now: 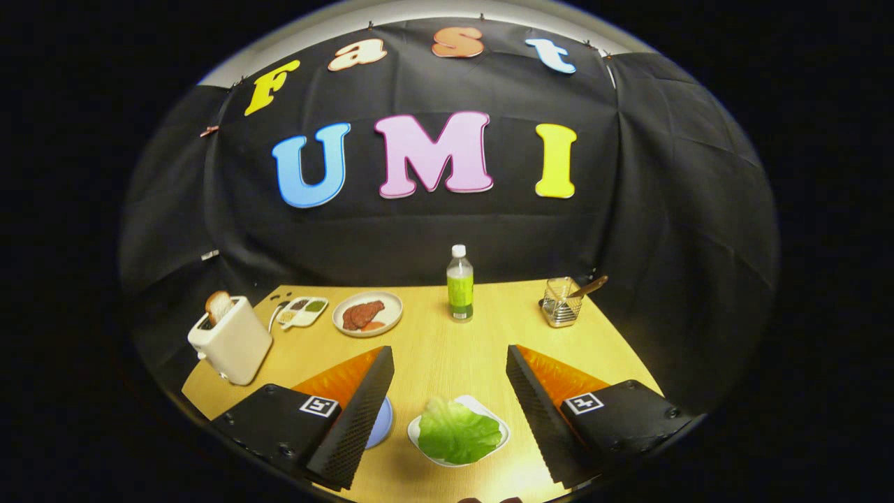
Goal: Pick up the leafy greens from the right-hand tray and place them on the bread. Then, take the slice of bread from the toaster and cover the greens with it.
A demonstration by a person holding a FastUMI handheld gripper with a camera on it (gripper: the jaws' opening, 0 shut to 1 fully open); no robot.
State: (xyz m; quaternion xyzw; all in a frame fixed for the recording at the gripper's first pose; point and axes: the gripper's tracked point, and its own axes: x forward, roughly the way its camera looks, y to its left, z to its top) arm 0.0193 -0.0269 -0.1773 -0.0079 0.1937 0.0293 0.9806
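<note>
Leafy greens (457,432) lie flat, long axis crosswise, between spread fingers (363,405).

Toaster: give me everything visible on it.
The toaster is a cream, glossy, boxy unit, plastic by the look, standing upright near the wooden table's far-left corner. A browned bread slice sticks up from its top slot. A dark side lever is visible. It stands ahead-left of the open gripper; nothing else touches it.

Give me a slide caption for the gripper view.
Open gripper hovers over the leafy greens on their white tray, toaster holding bread slice beyond.
</note>
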